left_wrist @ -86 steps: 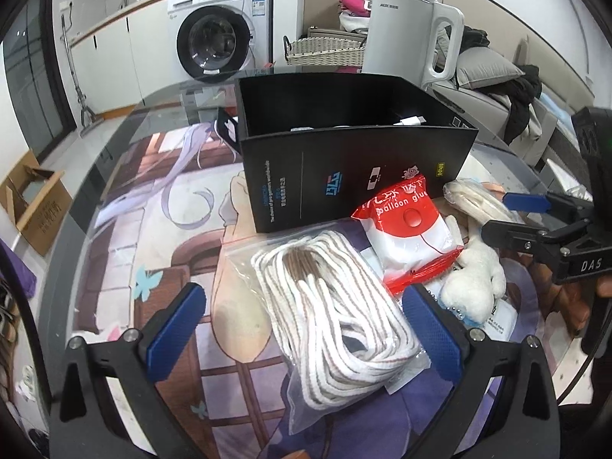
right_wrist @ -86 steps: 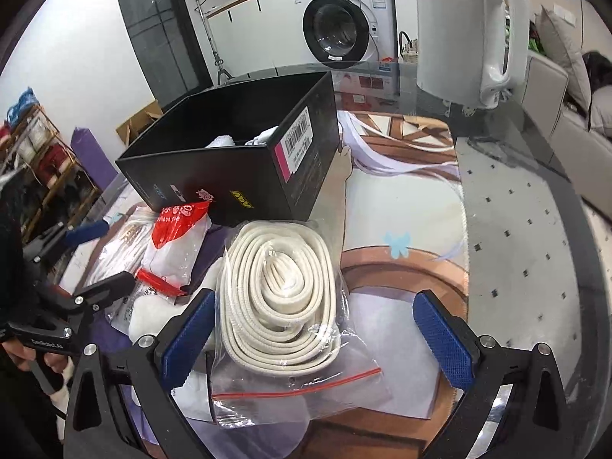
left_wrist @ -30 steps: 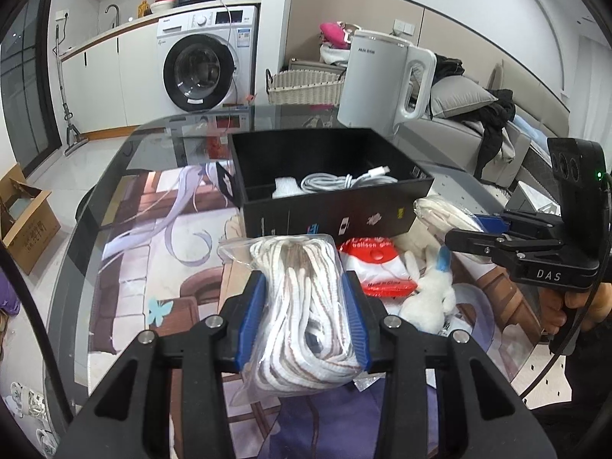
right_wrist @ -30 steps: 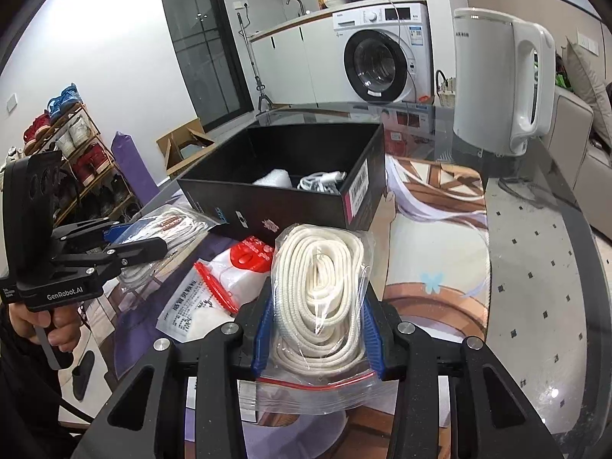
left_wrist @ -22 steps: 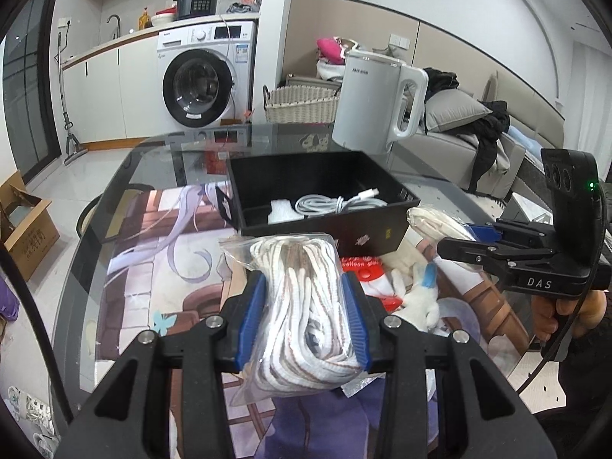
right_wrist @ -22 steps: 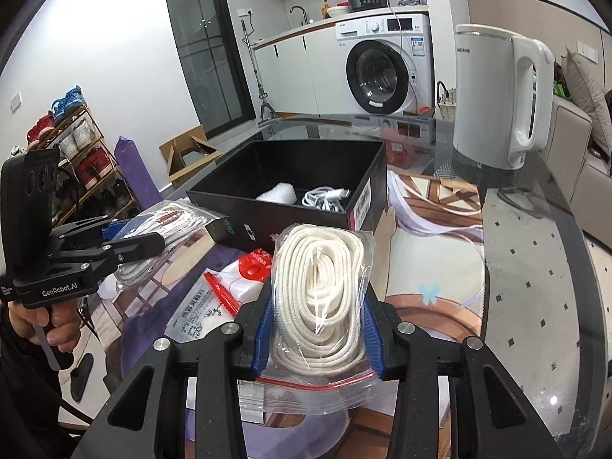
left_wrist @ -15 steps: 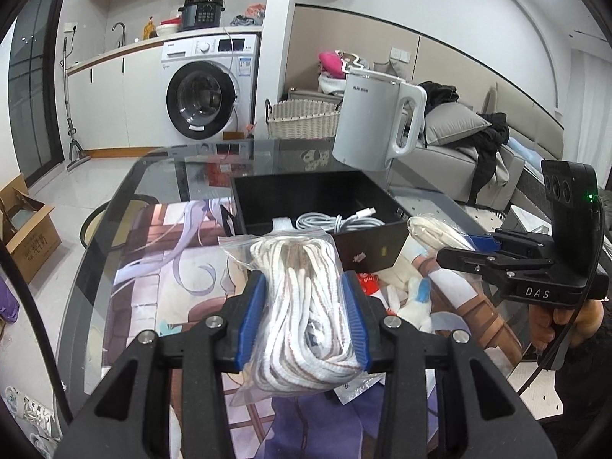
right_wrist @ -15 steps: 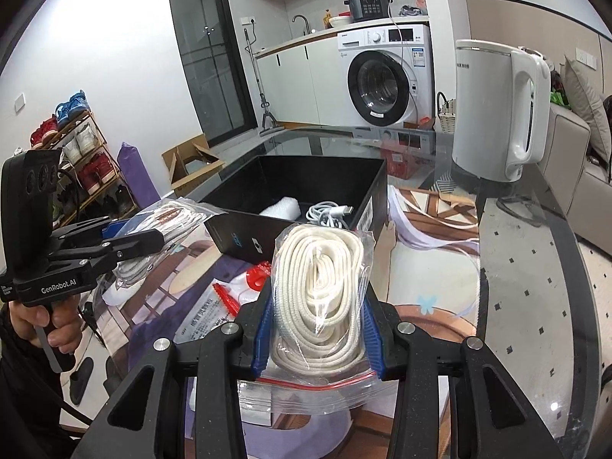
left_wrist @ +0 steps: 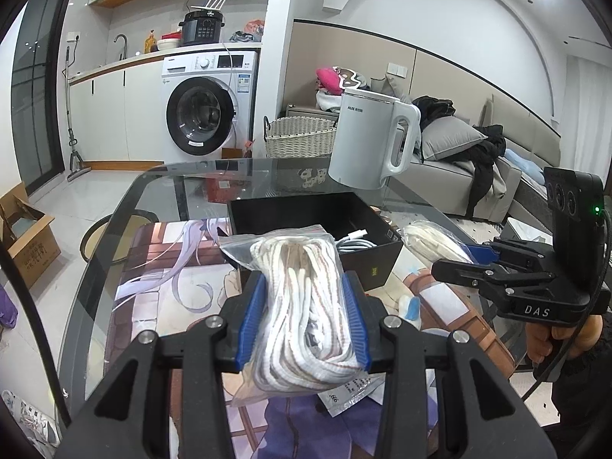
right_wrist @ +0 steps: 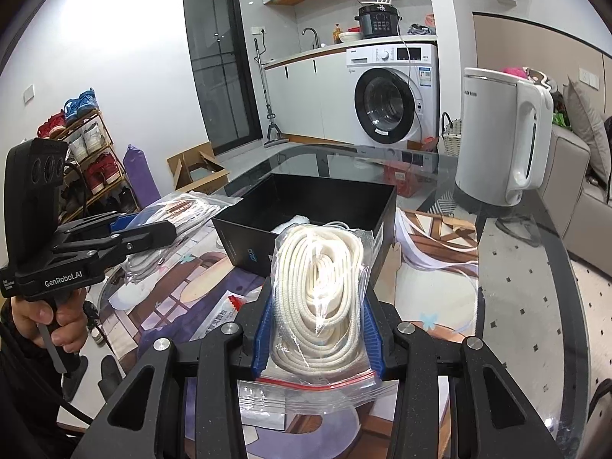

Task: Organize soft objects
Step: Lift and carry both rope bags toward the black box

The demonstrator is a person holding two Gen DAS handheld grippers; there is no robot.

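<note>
My left gripper [left_wrist: 302,319] is shut on a clear bag of white-and-brown rope [left_wrist: 302,306] and holds it in the air above the table. My right gripper [right_wrist: 317,327] is shut on a zip bag of cream cord [right_wrist: 319,287], also lifted. The black box [left_wrist: 306,214] stands ahead on the glass table; it also shows in the right wrist view [right_wrist: 317,206]. A white cable [left_wrist: 354,241] lies inside it. In the left wrist view the right gripper [left_wrist: 455,266] holds its bag [left_wrist: 432,243] at the right. In the right wrist view the left gripper [right_wrist: 153,231] holds its bag [right_wrist: 179,218] at the left.
A white electric kettle [left_wrist: 369,141] stands behind the box, and it shows at the right in the right wrist view [right_wrist: 501,137]. A printed mat [right_wrist: 428,290] covers the glass table [right_wrist: 535,287]. Small packets [right_wrist: 225,313] and a white soft toy [left_wrist: 409,306] lie on the mat.
Both grippers closed on their rope bags and lifted them off the mat. Over the last second both have kept rising, so the box looks lower and farther.
</note>
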